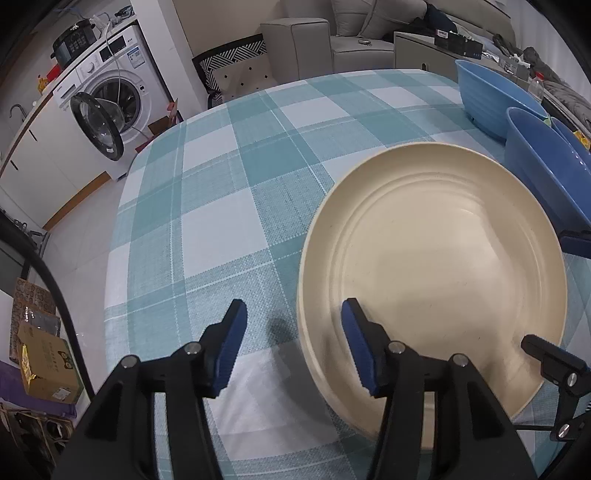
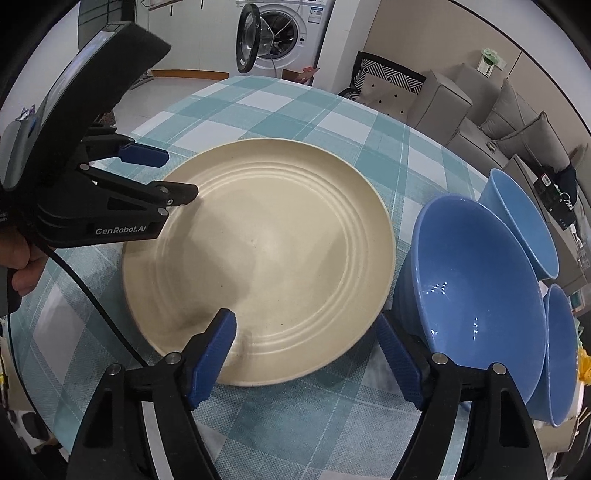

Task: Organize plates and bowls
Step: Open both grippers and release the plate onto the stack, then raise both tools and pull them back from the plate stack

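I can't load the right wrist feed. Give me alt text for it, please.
A large cream plate lies flat on a teal checked tablecloth, its near rim between the open right gripper fingers. The left gripper, also open, straddles the plate's far left rim. Three blue bowls stand on edge at the plate's right.

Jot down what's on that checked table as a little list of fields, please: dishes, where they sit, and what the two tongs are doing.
plate: round cream plate with ringed grooves, flat on the teal-and-white checked tablecloth
bowls: three glossy blue bowls, clustered on the plate's right
left tongs: open, one finger over the plate's rim, one outside it, gripping nothing
right tongs: open, straddling the plate's near edge, holding nothing
background: white washing machine with open door
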`<state>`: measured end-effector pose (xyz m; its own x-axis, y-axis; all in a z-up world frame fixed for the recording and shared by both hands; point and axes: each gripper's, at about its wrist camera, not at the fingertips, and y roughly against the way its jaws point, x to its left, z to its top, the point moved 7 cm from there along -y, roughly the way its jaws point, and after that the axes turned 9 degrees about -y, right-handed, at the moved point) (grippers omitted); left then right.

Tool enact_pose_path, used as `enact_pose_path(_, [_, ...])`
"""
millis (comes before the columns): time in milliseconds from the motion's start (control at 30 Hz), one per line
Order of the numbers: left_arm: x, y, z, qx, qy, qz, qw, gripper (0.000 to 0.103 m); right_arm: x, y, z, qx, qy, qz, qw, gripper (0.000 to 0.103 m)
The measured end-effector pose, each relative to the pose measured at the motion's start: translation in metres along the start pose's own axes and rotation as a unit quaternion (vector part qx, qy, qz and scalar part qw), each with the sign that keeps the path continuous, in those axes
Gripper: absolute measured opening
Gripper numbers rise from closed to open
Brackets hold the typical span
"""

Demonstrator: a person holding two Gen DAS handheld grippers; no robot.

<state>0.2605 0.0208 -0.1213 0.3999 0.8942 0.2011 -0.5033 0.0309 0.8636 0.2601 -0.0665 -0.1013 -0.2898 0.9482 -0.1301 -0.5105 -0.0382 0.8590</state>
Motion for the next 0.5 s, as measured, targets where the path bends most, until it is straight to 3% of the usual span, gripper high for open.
enact_pose_path(100, [0.002,0.001,-0.002,0.001,0.001,-0.003,1.0000,0.056,0.006,0.002,0.001,-0.007,0.013,-0.001,1.000,0.085])
enact_pose_path(200, [0.003,0.003,-0.004,0.003,-0.001,0.001,1.0000,0.056,0.021,0.004,0.000,-0.004,0.028,0.036,0.999,0.085])
enact_pose_path(300, [0.004,0.004,-0.005,0.003,0.002,0.001,1.0000,0.056,0.027,0.005,0.000,-0.015,0.053,0.007,0.998,0.085])
enact_pose_path(500, [0.004,0.016,-0.003,-0.018,0.009,-0.015,0.9997,0.056,0.013,0.015,0.005,-0.028,0.015,0.035,0.999,0.086])
